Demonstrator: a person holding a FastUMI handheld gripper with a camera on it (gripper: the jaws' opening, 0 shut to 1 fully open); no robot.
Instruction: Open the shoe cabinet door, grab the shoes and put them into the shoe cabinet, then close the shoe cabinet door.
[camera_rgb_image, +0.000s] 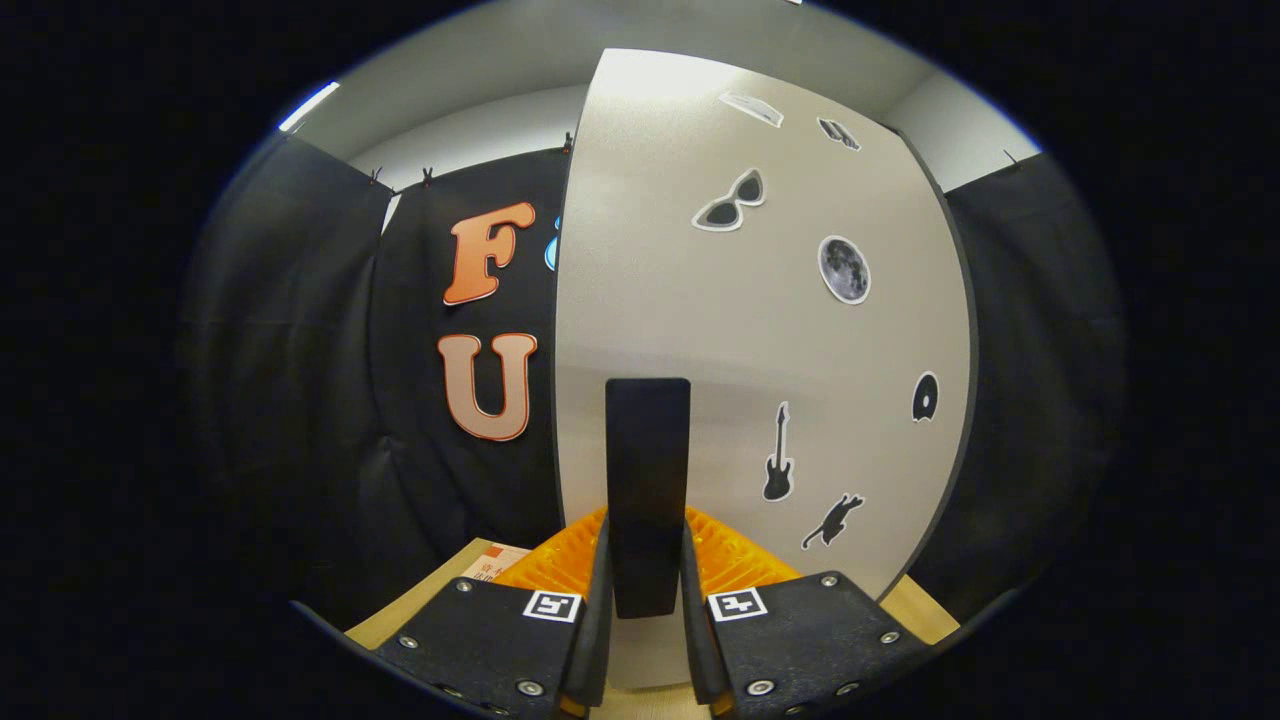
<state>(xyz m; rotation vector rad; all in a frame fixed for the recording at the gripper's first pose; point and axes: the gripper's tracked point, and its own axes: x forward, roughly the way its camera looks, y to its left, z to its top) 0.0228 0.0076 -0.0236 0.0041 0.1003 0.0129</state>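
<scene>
The tool (647, 600) is clenched on the tall, black, slab-like handle (647, 480) of the pale grey, sticker-dotted shoe cabinet door (700, 330), which stands directly ahead of it. Rigid and probably light, the panel should swing on its hinge; the handle is the sound hold.

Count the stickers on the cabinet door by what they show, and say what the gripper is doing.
Sunglasses sticker: 1
Moon sticker: 1
Guitar sticker: 1
Cat sticker: 1
Round black disc sticker: 1
Unclear stickers near the top: 2
Total: 7
Gripper is shut on the door's black upright handle.
</scene>
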